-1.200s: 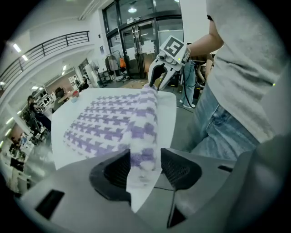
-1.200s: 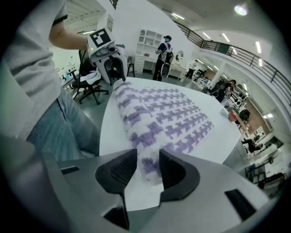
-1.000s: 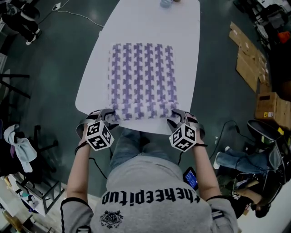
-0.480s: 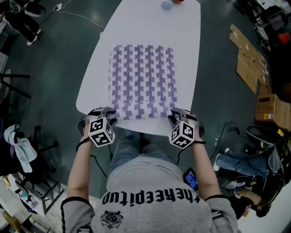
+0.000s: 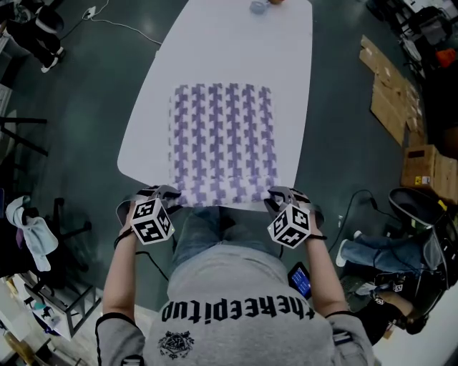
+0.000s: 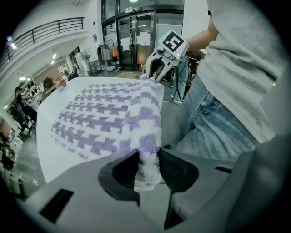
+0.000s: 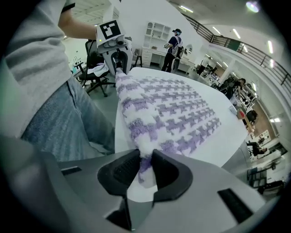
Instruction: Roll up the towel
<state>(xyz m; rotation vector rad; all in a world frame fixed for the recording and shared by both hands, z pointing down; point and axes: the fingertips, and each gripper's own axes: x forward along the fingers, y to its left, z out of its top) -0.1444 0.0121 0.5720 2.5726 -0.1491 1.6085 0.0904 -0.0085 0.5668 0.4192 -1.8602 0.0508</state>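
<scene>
A purple-and-white houndstooth towel (image 5: 223,139) lies flat on the white table (image 5: 150,121), its near edge at the table's near rim. My left gripper (image 5: 169,194) pinches the near left corner, and in the left gripper view that corner (image 6: 146,150) is pressed between the pads of the left gripper (image 6: 148,159). My right gripper (image 5: 276,196) grips the near right corner (image 7: 138,136), which sits squeezed inside the right gripper (image 7: 144,160). Both pairs of jaws have just been closing with towel between them. The near edge is lifted slightly between the two grippers.
Small objects (image 5: 259,6) stand at the table's far end. Cardboard boxes (image 5: 392,93) lie on the floor to the right, and a chair with cloth (image 5: 32,236) is at the left. The person's jeans (image 5: 215,229) are right against the near rim.
Both grippers went from open to shut on the towel's near corners and moved toward the person, dragging the towel's near edge to the table's rim.
</scene>
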